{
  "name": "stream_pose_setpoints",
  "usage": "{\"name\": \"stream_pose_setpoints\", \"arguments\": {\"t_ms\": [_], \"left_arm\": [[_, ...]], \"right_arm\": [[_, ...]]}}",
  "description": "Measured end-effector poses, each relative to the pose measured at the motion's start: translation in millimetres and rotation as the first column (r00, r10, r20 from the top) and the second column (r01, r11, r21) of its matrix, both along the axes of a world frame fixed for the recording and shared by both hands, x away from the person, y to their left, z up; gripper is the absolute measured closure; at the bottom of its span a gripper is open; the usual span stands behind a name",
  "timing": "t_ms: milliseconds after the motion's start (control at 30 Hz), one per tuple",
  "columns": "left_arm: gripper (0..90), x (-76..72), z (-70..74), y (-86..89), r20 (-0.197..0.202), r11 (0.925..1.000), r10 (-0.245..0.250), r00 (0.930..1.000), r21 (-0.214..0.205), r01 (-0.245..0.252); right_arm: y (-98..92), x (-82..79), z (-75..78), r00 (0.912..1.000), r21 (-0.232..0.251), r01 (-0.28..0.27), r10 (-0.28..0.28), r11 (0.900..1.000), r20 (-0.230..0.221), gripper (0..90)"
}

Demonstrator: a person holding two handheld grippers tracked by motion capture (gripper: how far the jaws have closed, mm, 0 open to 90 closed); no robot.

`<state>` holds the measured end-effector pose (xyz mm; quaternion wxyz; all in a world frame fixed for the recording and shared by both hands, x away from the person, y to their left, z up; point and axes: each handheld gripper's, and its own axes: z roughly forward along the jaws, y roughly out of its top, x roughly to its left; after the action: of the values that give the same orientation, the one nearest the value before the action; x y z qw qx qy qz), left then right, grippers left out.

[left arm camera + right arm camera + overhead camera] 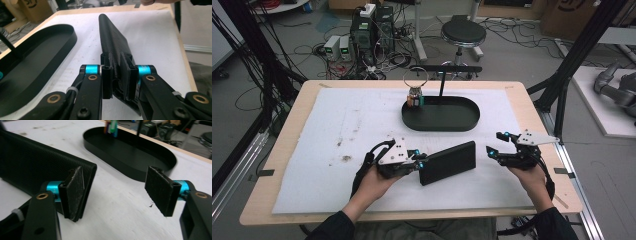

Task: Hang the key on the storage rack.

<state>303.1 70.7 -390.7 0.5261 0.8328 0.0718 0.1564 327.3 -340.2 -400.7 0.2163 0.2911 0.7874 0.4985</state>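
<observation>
At the frame's lower centre we have the left gripper (pixel 421 161) clamped on one end of the black case (pixel 448 162), the right gripper (pixel 495 143) spread empty beside it, so the long case may droop or twist loose.

Black textured flat case (pixel 448 162), lying on white mat, near-end clamped

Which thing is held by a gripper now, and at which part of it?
The left gripper holds the flat black case by its near end; the right gripper is open and holds nothing.
</observation>
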Motion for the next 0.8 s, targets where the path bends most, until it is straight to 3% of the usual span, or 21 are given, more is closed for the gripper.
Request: {"name": "stream_pose_setpoints", "arguments": {"t_ms": [33,233,333,467,500,633,700,800], "left_arm": [[80.4,0.0,0.0,0.0,0.0,1.0,0.0,1.0,0.0,0.0],[80.3,1.7,-1.5,6.3,-0.001,0.9967,-0.081,0.9967,-0.003,0.081],[80.3,0.6,-1.3,6.4,0.012,0.9929,-0.119,0.9929,-0.004,0.119],[80.2,-0.1,-1.3,6.5,0.011,0.9915,-0.13,0.9915,-0.005,0.13],[80.1,0.3,-1.6,6.9,0.011,0.9908,-0.136,0.9907,0.0,0.136],[79.5,0.6,-2.9,8.0,0.004,0.992,-0.126,0.9921,-0.006,0.126],[77.9,1.7,-3.3,9.8,-0.012,0.994,-0.109,0.994,-0.012,0.109],[74.4,5.2,-5.4,15.1,-0.046,0.9964,-0.074,0.9962,-0.043,0.072]], "right_arm": [[0.0,0.0,0.0,1.0,0.0,0.0,0.0,1.0,0.0,31.5],[19.0,2.5,-3.6,0.9898,-0.005,-0.138,0.137,0.9905,-0.036,30.3],[27.8,4.8,-6.7,0.9823,-0.008,-0.179,0.178,0.9839,-0.059,29.5],[34.3,9.4,-10.2,0.9744,-0.003,-0.209,0.208,0.978,-0.086,28.8],[37.7,11.7,-12.3,0.9646,0.004,-0.243,0.243,0.9699,-0.104,30.4],[43.2,11.2,-15.3,0.9432,-0.021,-0.311,0.306,0.9501,-0.129,43.9],[42.8,9.4,-14.5,0.9489,-0.037,-0.301,0.295,0.9529,-0.111,52.4],[39.0,8.2,-13.3,0.9385,-0.044,-0.334,0.328,0.9416,-0.109,62.2]]}}
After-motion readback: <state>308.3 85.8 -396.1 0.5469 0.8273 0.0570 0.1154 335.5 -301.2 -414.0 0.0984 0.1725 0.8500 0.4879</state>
